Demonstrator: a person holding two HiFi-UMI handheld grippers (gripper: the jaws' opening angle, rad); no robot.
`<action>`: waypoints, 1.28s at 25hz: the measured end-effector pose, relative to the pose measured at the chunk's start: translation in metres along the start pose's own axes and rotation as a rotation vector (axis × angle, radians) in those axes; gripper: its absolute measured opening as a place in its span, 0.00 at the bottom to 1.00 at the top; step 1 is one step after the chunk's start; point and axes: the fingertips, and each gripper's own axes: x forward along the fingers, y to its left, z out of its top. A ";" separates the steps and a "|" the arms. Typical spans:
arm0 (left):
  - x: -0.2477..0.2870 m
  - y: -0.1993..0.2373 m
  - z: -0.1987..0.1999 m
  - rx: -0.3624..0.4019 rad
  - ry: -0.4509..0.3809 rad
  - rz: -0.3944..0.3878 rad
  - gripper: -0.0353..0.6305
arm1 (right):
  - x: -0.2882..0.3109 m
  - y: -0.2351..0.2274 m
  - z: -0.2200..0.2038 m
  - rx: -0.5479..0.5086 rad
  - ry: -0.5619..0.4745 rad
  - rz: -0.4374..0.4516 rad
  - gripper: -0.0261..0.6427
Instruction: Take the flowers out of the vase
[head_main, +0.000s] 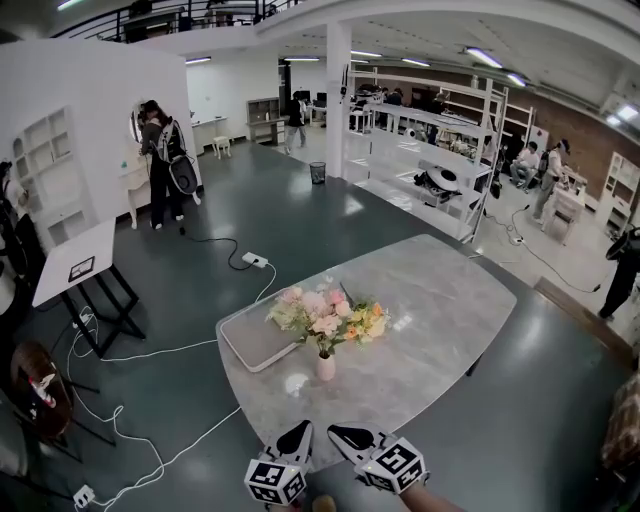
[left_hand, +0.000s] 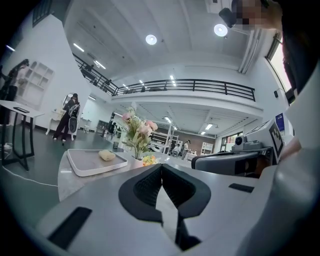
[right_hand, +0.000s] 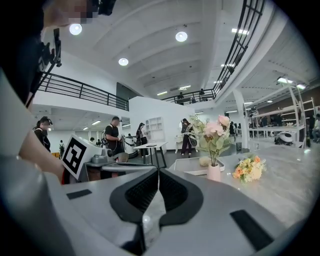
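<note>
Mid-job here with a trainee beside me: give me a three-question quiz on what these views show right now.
1. True or false: pink flowers stand in the vase.
2. In the head view, on which side of the vase does the tray lie? A left; B right; C under it.
3. Fill in: the jaws of the left gripper and the right gripper are both ____, with nothing between them.
Key: 1 true; 2 A; 3 shut.
</note>
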 end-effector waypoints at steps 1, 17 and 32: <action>0.003 0.002 0.000 0.001 0.002 -0.007 0.07 | 0.003 -0.002 0.000 0.001 0.001 -0.005 0.07; 0.057 0.023 -0.009 -0.020 0.044 -0.129 0.07 | 0.032 -0.050 -0.006 0.046 0.024 -0.114 0.07; 0.089 0.040 -0.027 -0.035 0.057 -0.176 0.08 | 0.047 -0.085 -0.023 0.074 0.066 -0.176 0.07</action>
